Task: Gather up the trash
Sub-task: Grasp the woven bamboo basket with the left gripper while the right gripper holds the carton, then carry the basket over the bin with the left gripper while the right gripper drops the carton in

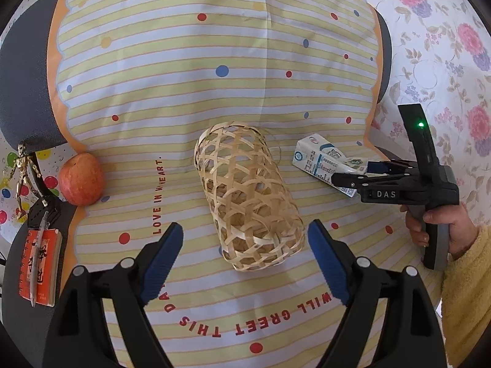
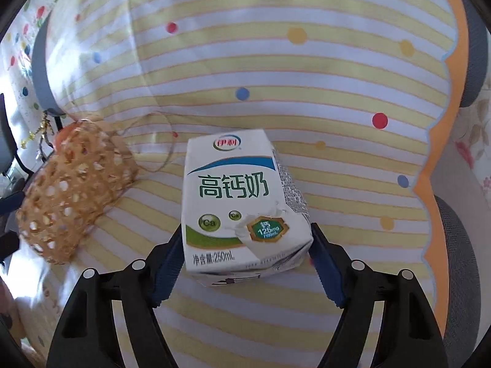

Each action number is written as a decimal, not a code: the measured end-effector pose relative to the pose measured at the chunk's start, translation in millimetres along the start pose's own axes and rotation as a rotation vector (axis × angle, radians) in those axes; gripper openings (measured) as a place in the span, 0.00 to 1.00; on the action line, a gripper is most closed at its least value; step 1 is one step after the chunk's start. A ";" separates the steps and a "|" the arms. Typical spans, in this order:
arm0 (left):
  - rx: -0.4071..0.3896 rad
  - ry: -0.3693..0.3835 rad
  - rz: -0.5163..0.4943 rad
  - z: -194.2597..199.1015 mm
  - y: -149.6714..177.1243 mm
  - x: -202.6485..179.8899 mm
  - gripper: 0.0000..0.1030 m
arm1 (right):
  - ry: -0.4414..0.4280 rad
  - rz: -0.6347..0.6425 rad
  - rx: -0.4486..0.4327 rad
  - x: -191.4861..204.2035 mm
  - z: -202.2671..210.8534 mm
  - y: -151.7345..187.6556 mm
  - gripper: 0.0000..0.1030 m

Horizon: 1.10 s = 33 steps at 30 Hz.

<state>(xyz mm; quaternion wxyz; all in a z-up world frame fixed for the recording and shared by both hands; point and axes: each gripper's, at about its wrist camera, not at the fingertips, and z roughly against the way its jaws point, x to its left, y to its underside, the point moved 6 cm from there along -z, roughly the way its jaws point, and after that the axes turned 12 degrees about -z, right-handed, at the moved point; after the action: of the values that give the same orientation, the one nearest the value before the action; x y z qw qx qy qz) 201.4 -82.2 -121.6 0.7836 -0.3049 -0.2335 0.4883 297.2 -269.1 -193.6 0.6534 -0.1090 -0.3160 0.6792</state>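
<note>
A white milk carton (image 2: 236, 205) with green Chinese writing lies on the striped cloth (image 2: 276, 70). My right gripper (image 2: 245, 245) has a blue pad on each side of the carton's near end, and the pads touch its sides. In the left wrist view the carton (image 1: 322, 161) lies at the right with the right gripper (image 1: 353, 173) on it. A woven bamboo basket (image 1: 248, 196) lies on its side in the middle of the cloth. My left gripper (image 1: 245, 257) is open and empty just before the basket's base. The basket (image 2: 73, 196) also shows left of the carton.
A red apple (image 1: 81, 179) sits at the cloth's left edge. An orange booklet with a pen (image 1: 38, 271) and a small gold figure (image 1: 21, 168) lie further left. A floral cloth (image 1: 445, 46) covers the surface to the right.
</note>
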 end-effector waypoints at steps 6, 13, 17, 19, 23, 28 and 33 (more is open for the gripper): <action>0.007 0.006 0.014 3.5 3.6 -7.2 0.81 | 0.131 -0.089 -0.068 10.0 53.6 39.9 0.71; 0.047 -0.045 0.030 -6.4 0.2 -10.6 0.83 | 0.212 -0.181 -0.181 10.0 113.7 89.2 0.72; 0.073 -0.061 0.048 -16.9 -7.6 -14.5 0.83 | 0.229 -0.237 -0.225 -2.9 126.2 98.5 0.72; 0.091 -0.074 0.052 -24.4 -13.7 -16.5 0.83 | 0.212 -0.273 -0.230 -6.7 128.9 102.8 0.72; 0.118 -0.090 0.082 -41.4 -28.0 -10.2 0.83 | 0.197 -0.295 -0.225 -12.1 129.3 106.9 0.72; 0.172 -0.115 0.092 -61.3 -31.4 0.5 0.77 | 0.171 -0.291 -0.213 -10.8 124.1 107.2 0.72; 0.119 -0.097 0.098 -55.5 -28.8 0.8 0.69 | 0.158 -0.294 -0.208 -7.8 120.5 109.1 0.72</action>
<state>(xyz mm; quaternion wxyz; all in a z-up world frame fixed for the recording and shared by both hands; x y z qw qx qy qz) 256.4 -105.1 -140.4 0.7633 -0.2445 -0.2266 0.5534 141.2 -305.3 -164.5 0.7535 -0.1815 -0.3450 0.5294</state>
